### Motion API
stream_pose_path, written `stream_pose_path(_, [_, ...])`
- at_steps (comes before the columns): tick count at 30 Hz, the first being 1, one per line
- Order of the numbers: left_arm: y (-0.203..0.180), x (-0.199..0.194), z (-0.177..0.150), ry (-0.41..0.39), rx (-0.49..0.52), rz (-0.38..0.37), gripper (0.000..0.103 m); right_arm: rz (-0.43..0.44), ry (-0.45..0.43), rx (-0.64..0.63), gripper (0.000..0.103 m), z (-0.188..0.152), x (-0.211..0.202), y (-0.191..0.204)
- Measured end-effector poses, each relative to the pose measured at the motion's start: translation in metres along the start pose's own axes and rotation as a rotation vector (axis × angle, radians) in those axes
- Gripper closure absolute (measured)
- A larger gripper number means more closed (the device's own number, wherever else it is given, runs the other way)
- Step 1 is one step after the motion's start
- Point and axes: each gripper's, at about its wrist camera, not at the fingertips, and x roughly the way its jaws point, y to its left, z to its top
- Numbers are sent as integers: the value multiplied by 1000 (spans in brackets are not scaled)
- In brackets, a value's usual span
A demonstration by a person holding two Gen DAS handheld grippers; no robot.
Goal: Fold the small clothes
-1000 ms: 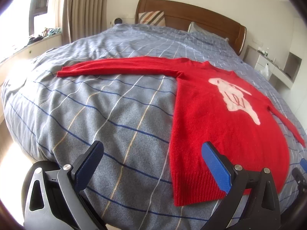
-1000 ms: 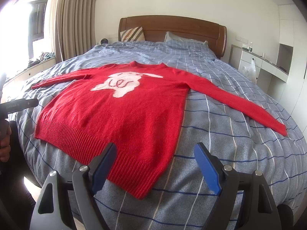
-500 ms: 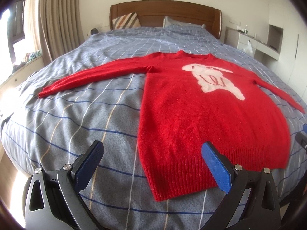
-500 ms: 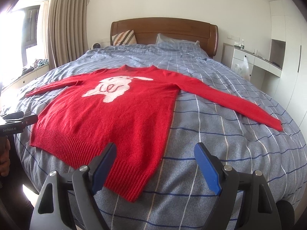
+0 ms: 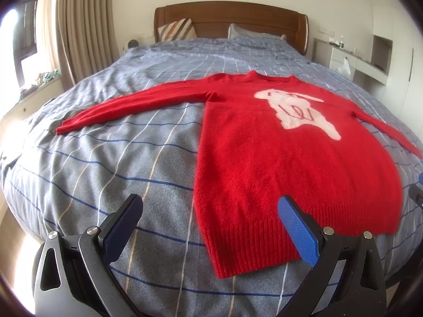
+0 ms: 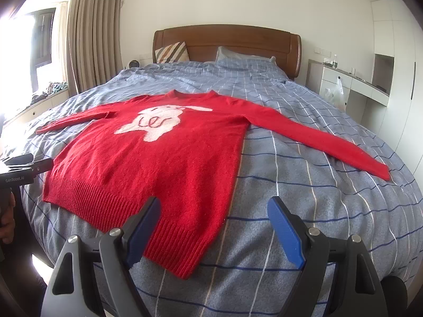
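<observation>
Sunlight from a window on the left falls over a big bed (image 6: 304, 158) with a grey-blue checked cover. A red sweater (image 6: 169, 163) lies flat on it, front up, with both sleeves spread out wide and its ribbed hem near the close edge. A white bunny shape (image 6: 161, 125) sits on its chest.

The left gripper (image 5: 208, 219) has its blue fingers wide apart with nothing between them. The right gripper (image 6: 214, 219) is spread wide too, and holds nothing.

Only the right view shows the left tool at its far left edge, with the words "GenRobot.AI" on it, and a hand (image 6: 6, 219) below it.
</observation>
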Motion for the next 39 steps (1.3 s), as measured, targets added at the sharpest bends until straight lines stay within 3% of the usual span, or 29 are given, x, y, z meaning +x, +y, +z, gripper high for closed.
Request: stream_pose_path(39, [3,-5,0,-10,-9,8,1,0,-6,1,21,0,-1,3])
